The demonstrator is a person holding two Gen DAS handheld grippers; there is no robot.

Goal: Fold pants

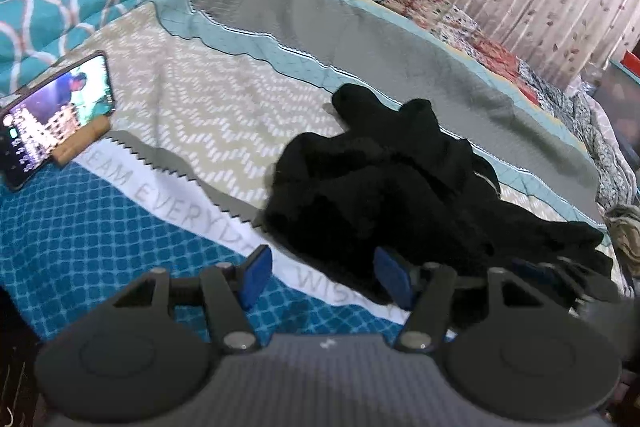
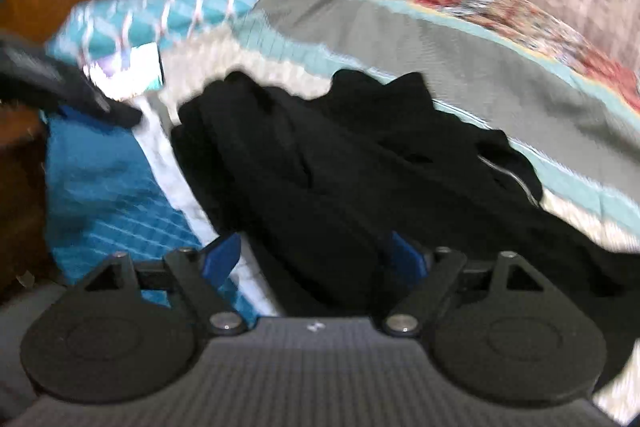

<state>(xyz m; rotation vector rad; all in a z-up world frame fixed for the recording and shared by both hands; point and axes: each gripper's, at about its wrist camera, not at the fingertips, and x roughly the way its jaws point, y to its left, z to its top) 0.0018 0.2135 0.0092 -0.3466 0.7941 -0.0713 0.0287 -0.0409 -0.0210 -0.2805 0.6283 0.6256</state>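
Both grippers hover low over the bed — left gripper (image 1: 326, 277) and right gripper (image 2: 316, 259) spread wide (nothing pinched) — above crumpled black pants (image 1: 384, 183).

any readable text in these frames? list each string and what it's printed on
"EAM EVERYD": partial line on the white band of the bedspread, left wrist view; the start is hidden by the phone stand and the end by the black pants.
"WISH": partial, same band, cut off by the left gripper.
Phone screen: lit, text too small to read.
Right wrist view: blurred, nothing legible.
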